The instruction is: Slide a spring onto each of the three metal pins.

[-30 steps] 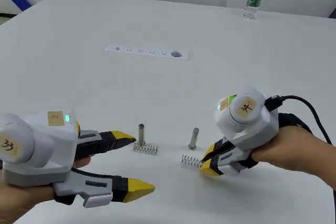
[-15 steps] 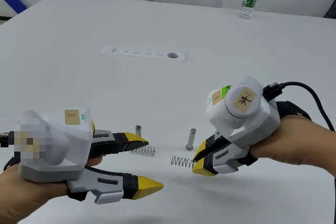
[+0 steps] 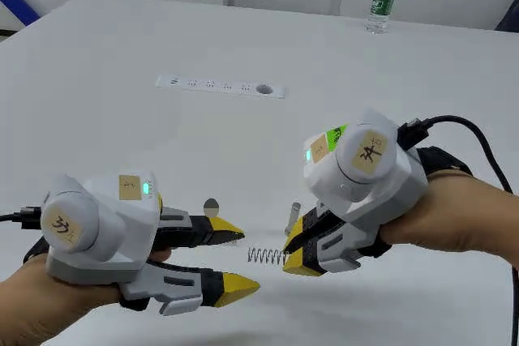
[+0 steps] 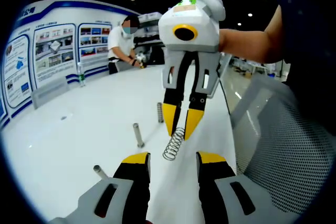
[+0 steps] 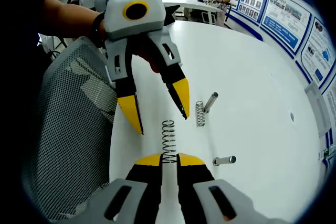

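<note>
Right hand-held gripper aslant, tight on spring.

A thin silver coil spring sits just below the middle of the head view. One end is pinched between the yellow tips of the right gripper, and the rest sticks out free to the left. In the left gripper view three short silver pins, all bare, show on the white table left of centre. The far pin and the nearer pin stand upright, and the third pin is at lower left. In the right gripper view a second spring lies just beside a pin's foot, right of centre.
</note>
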The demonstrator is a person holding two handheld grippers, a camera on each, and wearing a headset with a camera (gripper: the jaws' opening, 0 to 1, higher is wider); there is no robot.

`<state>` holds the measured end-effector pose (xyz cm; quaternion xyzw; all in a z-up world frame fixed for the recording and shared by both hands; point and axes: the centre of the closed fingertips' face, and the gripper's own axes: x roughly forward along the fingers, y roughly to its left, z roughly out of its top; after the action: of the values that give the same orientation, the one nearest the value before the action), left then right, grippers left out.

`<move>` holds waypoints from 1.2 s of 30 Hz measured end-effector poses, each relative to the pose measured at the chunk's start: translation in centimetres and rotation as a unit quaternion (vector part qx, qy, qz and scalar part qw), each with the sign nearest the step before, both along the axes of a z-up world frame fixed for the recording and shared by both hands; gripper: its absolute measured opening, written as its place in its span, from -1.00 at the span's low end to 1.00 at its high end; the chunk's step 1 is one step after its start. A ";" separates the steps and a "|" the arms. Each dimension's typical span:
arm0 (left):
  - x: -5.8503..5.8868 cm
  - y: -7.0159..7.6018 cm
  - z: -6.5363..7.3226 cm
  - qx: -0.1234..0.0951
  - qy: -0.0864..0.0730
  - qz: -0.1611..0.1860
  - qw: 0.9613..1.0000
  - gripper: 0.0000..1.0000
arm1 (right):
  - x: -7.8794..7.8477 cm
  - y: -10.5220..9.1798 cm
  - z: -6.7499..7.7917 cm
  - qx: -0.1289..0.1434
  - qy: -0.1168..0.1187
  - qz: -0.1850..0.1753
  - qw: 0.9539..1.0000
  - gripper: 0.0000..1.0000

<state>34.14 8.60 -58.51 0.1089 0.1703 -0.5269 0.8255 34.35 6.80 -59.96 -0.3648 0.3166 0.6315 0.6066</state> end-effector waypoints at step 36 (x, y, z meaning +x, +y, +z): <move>-1.0 -1.0 0.0 0.000 -0.011 -0.049 0.999 -0.79 | -1.1 0.1 0.3 -0.006 -0.012 0.046 0.999 -0.77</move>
<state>33.09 7.63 -58.46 0.1228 0.1559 -0.5656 0.8004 33.30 6.86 -59.63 -0.3903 0.2957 0.6524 0.5785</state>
